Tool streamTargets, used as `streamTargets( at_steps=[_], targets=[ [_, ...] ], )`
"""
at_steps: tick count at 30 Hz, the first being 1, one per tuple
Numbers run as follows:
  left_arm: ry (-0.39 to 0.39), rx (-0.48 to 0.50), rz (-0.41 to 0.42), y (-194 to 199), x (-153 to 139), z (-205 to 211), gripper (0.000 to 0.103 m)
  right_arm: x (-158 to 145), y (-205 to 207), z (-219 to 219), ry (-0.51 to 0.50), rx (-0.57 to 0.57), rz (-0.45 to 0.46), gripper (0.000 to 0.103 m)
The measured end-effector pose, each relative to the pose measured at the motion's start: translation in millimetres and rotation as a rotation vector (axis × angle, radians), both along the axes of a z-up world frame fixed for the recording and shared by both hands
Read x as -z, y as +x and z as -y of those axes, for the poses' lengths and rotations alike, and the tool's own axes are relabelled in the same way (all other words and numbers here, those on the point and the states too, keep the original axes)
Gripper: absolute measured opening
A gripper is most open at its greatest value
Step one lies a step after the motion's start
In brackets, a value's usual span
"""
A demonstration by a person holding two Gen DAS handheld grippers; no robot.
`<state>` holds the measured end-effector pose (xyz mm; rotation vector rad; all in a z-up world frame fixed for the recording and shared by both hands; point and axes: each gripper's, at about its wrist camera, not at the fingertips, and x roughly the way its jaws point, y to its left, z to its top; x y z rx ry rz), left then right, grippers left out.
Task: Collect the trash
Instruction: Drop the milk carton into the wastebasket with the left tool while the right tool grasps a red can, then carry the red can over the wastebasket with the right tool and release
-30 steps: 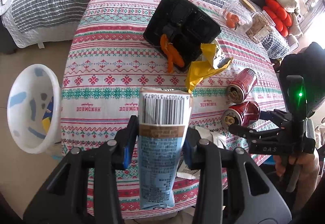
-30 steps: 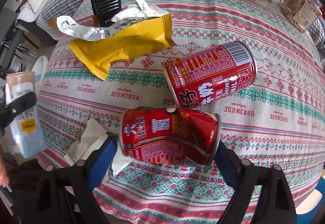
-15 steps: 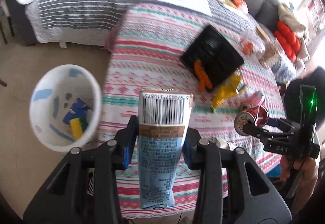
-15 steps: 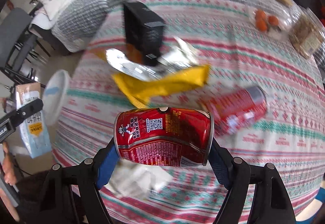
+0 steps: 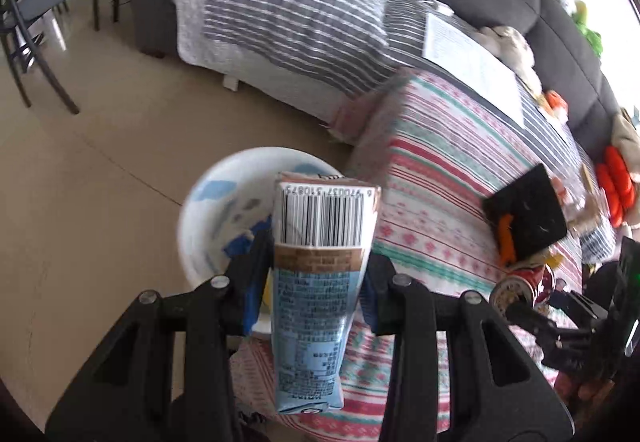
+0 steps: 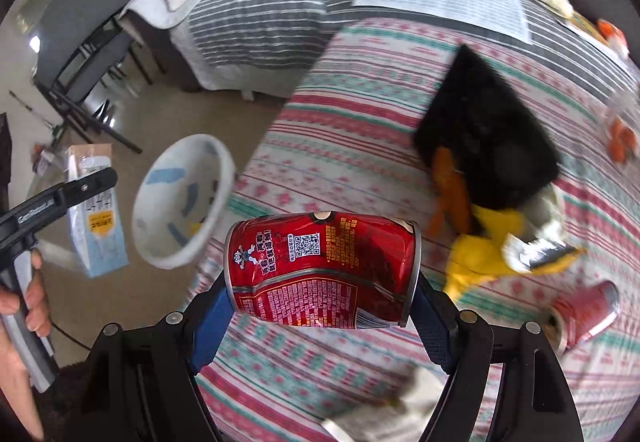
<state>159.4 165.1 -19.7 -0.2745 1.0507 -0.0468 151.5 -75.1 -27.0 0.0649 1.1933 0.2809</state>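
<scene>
step: carrying trash to bin | left gripper clamps drink carton over white bin | right gripper grips dented red can | next: release carton squarely above bin

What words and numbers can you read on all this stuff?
"6 970037 310875", seen upside down: by the barcode on the drink carton in the left gripper.
Carton's small print: too small to read.
Red can in the right gripper: a QR code and printed text, too small to read.
Tablecloth: lettering too blurred.
</scene>
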Motion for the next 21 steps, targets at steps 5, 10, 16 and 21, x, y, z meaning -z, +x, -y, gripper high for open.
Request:
streamTargets(
  at_steps=[5, 10, 16, 21],
  targets=[
    [0.027, -0.021, 0.010, 12, 8, -8, 0.042, 8, 10, -25, 0.014, -0.029, -0.011, 0.082],
    [0.104, -0.051, -0.027, 21, 14, -8, 0.079, 14, 18, -38, 0.030, -0.036, -0.016, 0.082],
    [0.206, -0.093, -0.032, 9, 11, -16, 0.098, 16, 21, -46, 0.043, -0.039, -0.019, 0.082],
    [0.267, -0.086, -0.040, -8, 13, -27, 0.102, 17, 23, -55, 0.054, -0.053, -0.018, 0.082]
  ],
)
